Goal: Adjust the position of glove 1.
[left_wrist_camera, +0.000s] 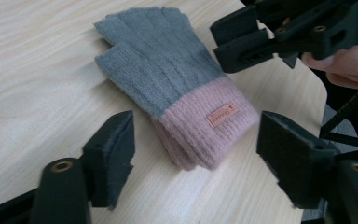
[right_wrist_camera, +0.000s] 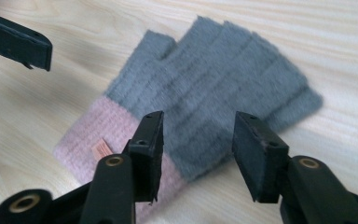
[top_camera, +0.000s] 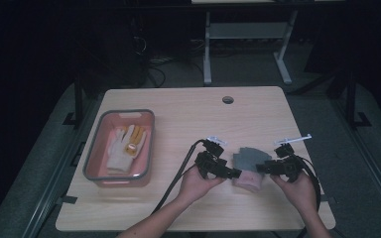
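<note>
Two grippers are at work over a pale wooden surface (top_camera: 188, 119), and we start at the left edge, where a pink tray with a grey rim (top_camera: 94, 148) sits holding a white work glove with yellow fingertips (top_camera: 124, 146), lying flat inside it. Moving toward the near edge, around the middle, the left hand (top_camera: 196, 184) holds the left gripper (left_wrist_camera: 193, 154), its black cable (top_camera: 178, 176) trailing back to the near edge; in the left gripper view its jaws stand wide apart with nothing between the pads, one on each side of the pink cuff end below them. Now to the thing itself: a grey knitted fingerless glove with a pink cuff (left_wrist_camera: 168, 79), lying flat on the surface between the two grippers, a small label (left_wrist_camera: 221, 115) on the cuff facing up. Over to the right, the right hand (top_camera: 300, 191) brings in the right gripper (right_wrist_camera: 198, 154); in the right gripper view its jaws are parted too, holding nothing, poised just above the grey part of the glove near where the cuff begins. Far side of the surface, a round hole (top_camera: 227, 99) near the far edge.
</note>
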`<move>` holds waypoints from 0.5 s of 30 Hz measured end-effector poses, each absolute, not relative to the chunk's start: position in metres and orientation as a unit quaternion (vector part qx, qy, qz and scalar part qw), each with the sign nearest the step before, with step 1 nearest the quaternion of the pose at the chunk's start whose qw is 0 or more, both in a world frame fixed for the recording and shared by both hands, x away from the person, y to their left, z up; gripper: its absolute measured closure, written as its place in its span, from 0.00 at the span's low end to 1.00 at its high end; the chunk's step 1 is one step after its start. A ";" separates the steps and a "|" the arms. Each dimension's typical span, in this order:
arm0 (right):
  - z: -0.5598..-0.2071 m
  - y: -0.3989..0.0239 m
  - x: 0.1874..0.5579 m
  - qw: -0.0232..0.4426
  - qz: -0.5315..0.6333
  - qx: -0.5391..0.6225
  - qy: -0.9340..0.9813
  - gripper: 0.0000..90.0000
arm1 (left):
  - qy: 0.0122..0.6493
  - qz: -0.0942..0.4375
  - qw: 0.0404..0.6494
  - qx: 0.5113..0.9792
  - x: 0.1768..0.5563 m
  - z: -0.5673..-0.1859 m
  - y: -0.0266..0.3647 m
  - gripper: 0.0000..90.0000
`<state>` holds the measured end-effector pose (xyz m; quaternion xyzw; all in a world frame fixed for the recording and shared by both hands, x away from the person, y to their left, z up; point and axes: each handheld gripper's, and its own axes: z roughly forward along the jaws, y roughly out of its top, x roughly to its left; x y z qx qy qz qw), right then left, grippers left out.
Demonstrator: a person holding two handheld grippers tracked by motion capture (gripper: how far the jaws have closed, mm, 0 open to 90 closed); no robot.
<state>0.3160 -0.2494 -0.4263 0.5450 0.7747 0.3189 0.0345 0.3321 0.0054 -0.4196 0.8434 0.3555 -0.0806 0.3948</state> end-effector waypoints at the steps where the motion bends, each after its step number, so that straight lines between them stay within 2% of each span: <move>1: -0.427 -0.251 0.315 0.031 0.321 0.549 0.771 0.57 | 0.359 -0.084 0.395 0.842 0.332 -0.421 0.004 0.33; 15: -0.446 -0.263 0.314 -0.012 0.336 0.582 0.741 0.45 | 0.379 -0.102 0.366 0.844 0.337 -0.443 -0.016 0.40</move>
